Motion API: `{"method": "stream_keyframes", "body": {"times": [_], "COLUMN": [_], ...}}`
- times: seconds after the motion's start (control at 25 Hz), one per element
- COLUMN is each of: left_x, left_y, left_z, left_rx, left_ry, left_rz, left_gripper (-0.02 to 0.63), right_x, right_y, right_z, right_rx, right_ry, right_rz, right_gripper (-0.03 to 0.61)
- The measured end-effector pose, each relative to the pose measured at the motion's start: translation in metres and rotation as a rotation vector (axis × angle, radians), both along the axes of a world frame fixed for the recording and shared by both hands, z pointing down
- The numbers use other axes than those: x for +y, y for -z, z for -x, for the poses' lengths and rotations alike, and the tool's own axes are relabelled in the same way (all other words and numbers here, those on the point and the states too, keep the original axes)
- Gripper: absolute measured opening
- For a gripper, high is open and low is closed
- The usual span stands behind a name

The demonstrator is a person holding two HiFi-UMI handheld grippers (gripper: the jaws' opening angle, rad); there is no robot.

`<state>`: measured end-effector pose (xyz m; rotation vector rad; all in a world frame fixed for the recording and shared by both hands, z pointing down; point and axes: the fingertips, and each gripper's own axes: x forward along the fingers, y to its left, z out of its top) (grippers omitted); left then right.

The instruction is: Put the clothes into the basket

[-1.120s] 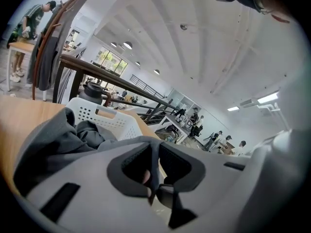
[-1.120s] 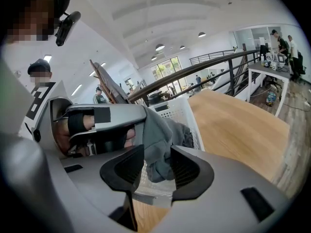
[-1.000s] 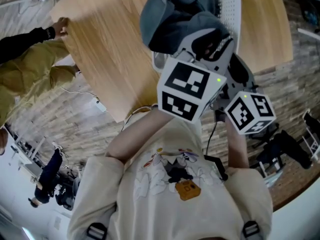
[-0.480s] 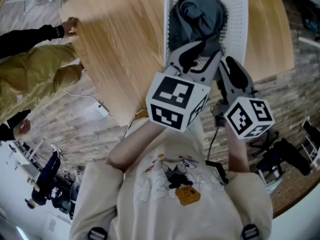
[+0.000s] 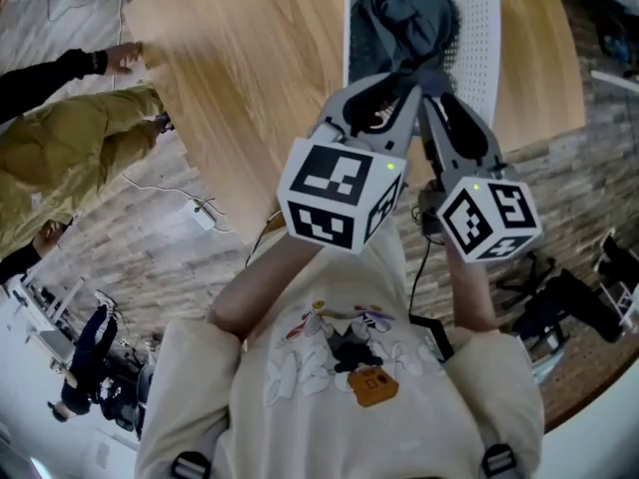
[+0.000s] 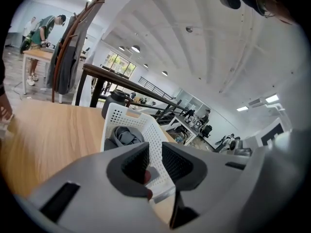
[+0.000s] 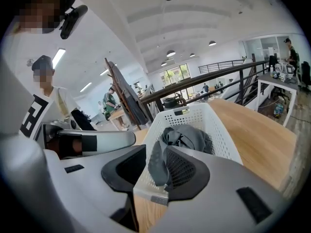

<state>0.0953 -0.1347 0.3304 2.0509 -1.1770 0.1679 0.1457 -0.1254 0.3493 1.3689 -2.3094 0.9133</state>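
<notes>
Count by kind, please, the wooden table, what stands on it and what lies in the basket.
Wooden table: 1
White basket: 1
Heap of grey clothes in the basket: 1
Dark vessel behind the basket, seemingly on the table: 1
Total: 4

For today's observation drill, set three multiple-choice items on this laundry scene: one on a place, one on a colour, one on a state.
1. Where is the grey garment?
A. on a hanger
B. in the basket
C. in a drawer

2. What colour is the basket?
A. white
B. blue
C. black

3. How does the garment lie?
A. neatly folded
B. spread flat
C. crumpled, one end over the rim

Answers:
1 B, the head view shows it inside the basket's walls.
2 A, its perforated walls are white in every view.
3 C, it sits bunched up, and the right gripper view shows a strip hanging over the near rim.
</notes>
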Motion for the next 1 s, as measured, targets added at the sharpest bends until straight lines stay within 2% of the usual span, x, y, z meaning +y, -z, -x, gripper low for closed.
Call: {"method": "stream_keyframes", "body": {"times": [0.12,0.28,0.48,0.64,1.0], "left_x": [0.005,0.015,0.023,0.031,0.067], "left_y": [-0.005,-0.003,-0.002,0.004,0.008], "left_z": [0.01,0.019,0.024,0.034,0.085], "left_rx": [-0.014,-0.029,-0.025,-0.042,-0.089], "left_ry": [0.005,0.028,0.028,0.026,0.045], "left_rz": [0.012,0.016,0.013,-0.011,-0.053], "left_gripper": [0.064,0.003,0.002,0.002,0.002], "right_x": [0.0,0.007,0.013,0.016,0.042], "right_y": [0.0,0.003,0.003,0.011,0.033], "right_z": [0.005,0.007,0.006,0.009,0.029], "right_rx": [0.014,0.028,0.036,0.045,0.048], "right_ry": [-0.009,-0.024,-0.053,-0.082,-0.175], "right_rz": [-0.019,-0.034,-0.038,-0.082,-0.195], "right_gripper": [0.12,0.109,0.083,0.061,0.052]}}
